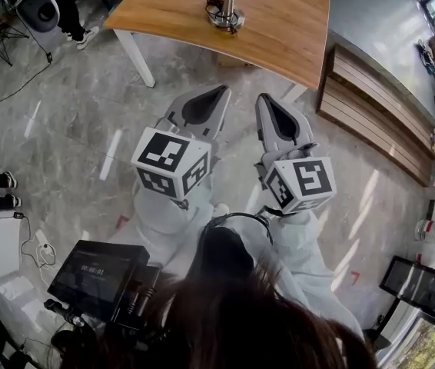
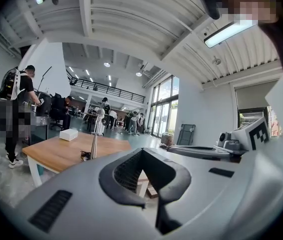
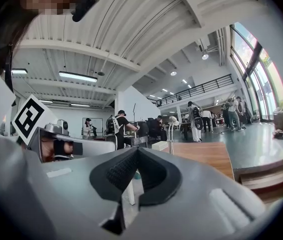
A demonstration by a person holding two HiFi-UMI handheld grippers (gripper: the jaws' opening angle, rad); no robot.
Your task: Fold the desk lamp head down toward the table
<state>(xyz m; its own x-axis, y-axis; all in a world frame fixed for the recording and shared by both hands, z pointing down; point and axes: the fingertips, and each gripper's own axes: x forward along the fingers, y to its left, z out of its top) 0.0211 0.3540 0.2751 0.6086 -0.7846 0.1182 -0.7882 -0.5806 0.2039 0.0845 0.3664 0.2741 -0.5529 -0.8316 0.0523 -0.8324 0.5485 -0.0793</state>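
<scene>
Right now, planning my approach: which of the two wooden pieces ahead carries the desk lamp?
The wooden table with white legs, farther ahead; the desk lamp stands on it. The slatted bench to its right has no lamp.

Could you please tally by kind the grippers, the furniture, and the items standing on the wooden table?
Grippers: 2 (left gripper, right gripper)
Table: 1
Bench: 1
Lamp: 1
White box: 1
Total: 6
</scene>
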